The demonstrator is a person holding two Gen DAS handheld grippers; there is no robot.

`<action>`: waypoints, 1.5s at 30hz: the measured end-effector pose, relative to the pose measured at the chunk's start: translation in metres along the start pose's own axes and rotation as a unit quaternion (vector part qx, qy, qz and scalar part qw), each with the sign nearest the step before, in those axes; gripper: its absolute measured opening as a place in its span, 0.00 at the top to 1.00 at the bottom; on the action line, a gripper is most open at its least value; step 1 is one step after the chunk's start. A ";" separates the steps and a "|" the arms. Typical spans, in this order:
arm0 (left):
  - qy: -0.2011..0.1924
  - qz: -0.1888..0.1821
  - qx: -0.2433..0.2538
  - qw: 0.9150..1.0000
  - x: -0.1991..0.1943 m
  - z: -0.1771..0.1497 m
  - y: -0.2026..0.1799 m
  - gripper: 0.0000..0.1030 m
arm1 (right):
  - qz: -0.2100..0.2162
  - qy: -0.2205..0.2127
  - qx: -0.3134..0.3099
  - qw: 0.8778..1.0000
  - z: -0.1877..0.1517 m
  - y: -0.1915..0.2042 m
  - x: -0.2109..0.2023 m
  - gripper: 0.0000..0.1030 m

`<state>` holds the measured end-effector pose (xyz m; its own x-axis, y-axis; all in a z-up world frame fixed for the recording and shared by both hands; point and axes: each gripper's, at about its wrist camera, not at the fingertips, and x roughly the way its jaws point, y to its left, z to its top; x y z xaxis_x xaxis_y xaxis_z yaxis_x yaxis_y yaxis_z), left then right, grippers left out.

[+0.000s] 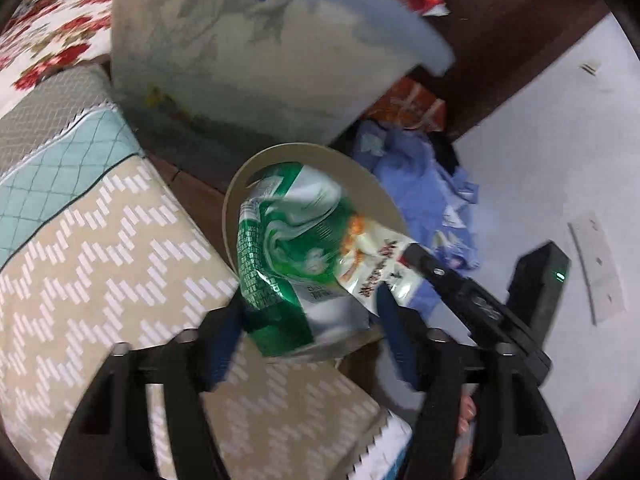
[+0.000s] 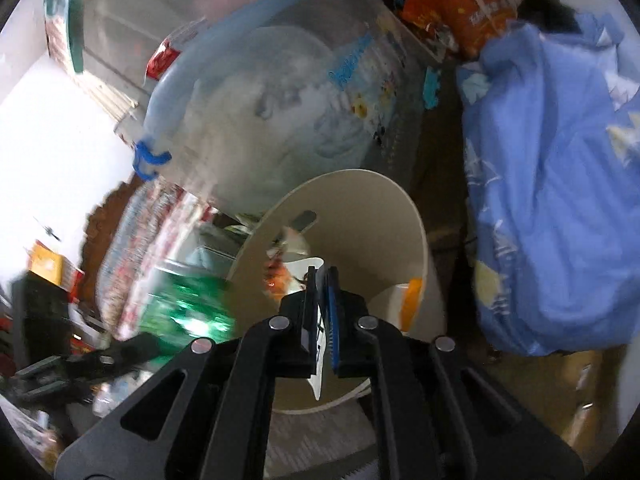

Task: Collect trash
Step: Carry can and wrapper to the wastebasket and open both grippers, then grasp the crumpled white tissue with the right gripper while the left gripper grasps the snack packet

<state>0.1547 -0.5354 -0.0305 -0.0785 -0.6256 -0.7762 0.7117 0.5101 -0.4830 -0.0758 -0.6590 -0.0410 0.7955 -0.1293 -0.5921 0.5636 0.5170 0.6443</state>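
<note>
- Trash here means a crinkled foil snack bag (image 1: 296,256), green and silver with an orange patch, lying across the mouth of a round beige bin (image 1: 236,188) at the centre of the left wrist view.
- Storage box (image 1: 240,52), the largest thing, is translucent plastic with a pale blue rim and a blue clip; it stands at 12 o'clock from the bin, holding pale soft contents too blurred to tell.
- Sofa cushions (image 1: 100,248) at 9 o'clock are woven fabric: beige with white dashes, then quilted teal, then a red floral cloth beyond.
- Blue cloth bundle (image 2: 552,208), soft and creased, sits at 3 o'clock from the bin in the right wrist view, with orange snack packets (image 2: 476,12) at 1 o'clock.
- Bin (image 2: 360,216) interior is smooth and cylindrical; an orange-and-white wrapper and a white scrap lie inside.
- Left gripper (image 1: 312,320) is spread wide, its blue pads either side of the bag's lower edge; whether they press on it I cannot tell.
- Right gripper (image 2: 322,312) is clenched on a thin white corner of the wrapper, above the bin's opening; in the left view its black fingers reach the bag's right corner at 4 o'clock.
</note>
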 end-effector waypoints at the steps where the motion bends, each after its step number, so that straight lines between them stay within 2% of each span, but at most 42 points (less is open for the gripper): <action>1: -0.001 0.001 -0.012 1.000 0.005 0.002 0.002 0.27 | 0.011 0.002 0.008 1.000 0.001 -0.002 0.002 0.91; 3: -0.004 -0.008 -0.023 1.000 0.007 0.005 0.003 0.27 | 0.024 -0.001 0.008 1.000 0.005 -0.002 0.003 0.91; 4: -0.006 -0.012 -0.025 1.000 0.005 0.004 0.003 0.27 | 0.025 -0.005 0.004 1.000 0.005 0.000 0.003 0.87; 5: -0.010 -0.015 -0.024 1.000 0.002 0.003 0.003 0.27 | 0.023 -0.010 -0.004 1.000 0.004 0.003 0.001 0.73; 6: -0.016 -0.017 -0.020 1.000 -0.003 0.000 0.002 0.27 | 0.023 -0.017 -0.009 1.000 0.003 0.005 -0.002 0.39; 7: -0.021 -0.017 -0.017 0.999 -0.009 -0.004 0.001 0.27 | 0.020 -0.026 -0.012 0.999 0.002 0.007 -0.005 0.23; 8: -0.027 -0.021 -0.013 0.999 -0.016 -0.008 0.000 0.27 | 0.012 -0.050 -0.017 0.999 0.000 0.010 -0.012 0.17; 10: -0.037 -0.034 -0.007 0.999 -0.031 -0.019 -0.003 0.27 | 0.006 -0.061 -0.030 0.998 -0.002 0.017 -0.019 0.19; 13: -0.056 -0.051 0.005 0.997 -0.062 -0.041 -0.007 0.27 | 0.018 -0.068 -0.028 0.997 -0.006 0.027 -0.028 0.20; 16: -0.083 -0.045 0.032 0.995 -0.095 -0.071 -0.008 0.27 | 0.036 -0.070 -0.040 0.996 -0.012 0.045 -0.035 0.20; 19: -0.104 -0.031 0.049 0.993 -0.128 -0.105 0.004 0.27 | 0.057 -0.054 -0.065 0.995 -0.022 0.073 -0.033 0.22; 25: -0.122 0.006 0.020 0.992 -0.190 -0.172 0.066 0.27 | 0.100 0.004 -0.132 0.986 -0.056 0.149 -0.008 0.27; 28: -0.130 0.031 -0.015 0.991 -0.223 -0.207 0.108 0.27 | 0.123 0.043 -0.170 0.977 -0.083 0.192 0.009 0.30; 31: -0.142 0.062 -0.059 0.986 -0.259 -0.242 0.152 0.27 | 0.140 0.074 -0.214 0.964 -0.115 0.235 0.025 0.31; 34: -0.167 0.115 -0.103 0.974 -0.304 -0.269 0.199 0.27 | 0.148 0.101 -0.261 0.949 -0.146 0.276 0.041 0.31; 35: -0.181 0.137 -0.121 0.966 -0.323 -0.276 0.217 0.27 | 0.147 0.109 -0.280 0.942 -0.156 0.291 0.046 0.32; 38: -0.218 0.193 -0.188 0.938 -0.371 -0.289 0.271 0.27 | 0.147 0.125 -0.323 0.926 -0.177 0.327 0.058 0.33; 39: -0.232 0.206 -0.219 0.925 -0.390 -0.293 0.298 0.26 | 0.147 0.130 -0.337 0.921 -0.183 0.339 0.061 0.33; 41: -0.239 0.217 -0.277 0.905 -0.413 -0.297 0.343 0.26 | 0.142 0.138 -0.365 0.910 -0.191 0.363 0.068 0.33; 43: -0.240 0.195 -0.323 0.894 -0.426 -0.299 0.384 0.26 | 0.130 0.154 -0.417 0.886 -0.199 0.398 0.085 0.33; 45: -0.244 0.162 -0.355 0.888 -0.433 -0.299 0.421 0.26 | 0.112 0.183 -0.469 0.857 -0.208 0.434 0.109 0.33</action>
<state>0.2791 0.1264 -0.0190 0.4846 -0.4711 -0.7370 0.0082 0.8450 -0.5347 0.2095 -0.2722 0.0731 0.6402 0.2478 -0.7271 -0.1585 0.9688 0.1906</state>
